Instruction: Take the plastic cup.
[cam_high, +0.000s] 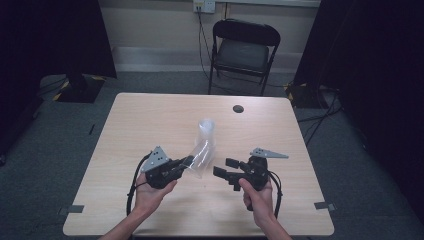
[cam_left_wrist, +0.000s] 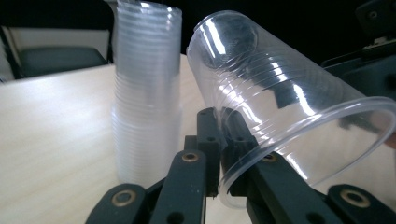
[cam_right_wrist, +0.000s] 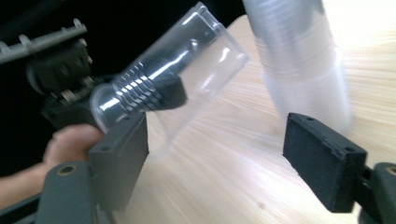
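The pale wooden surface (cam_high: 150, 120) carries an upright stack of clear plastic cups (cam_high: 205, 131) near its middle, with a small dark disc (cam_high: 238, 108) beyond it toward the far edge. The left hand-held gripper (cam_high: 186, 162) has its jaws pressed together on the rim of a single clear cup (cam_high: 198, 159), which is held tilted above the surface just beside the stack, its base pointing up and away. The right hand-held gripper (cam_high: 226, 168) hovers near that cup with jaws spread, nothing between them.
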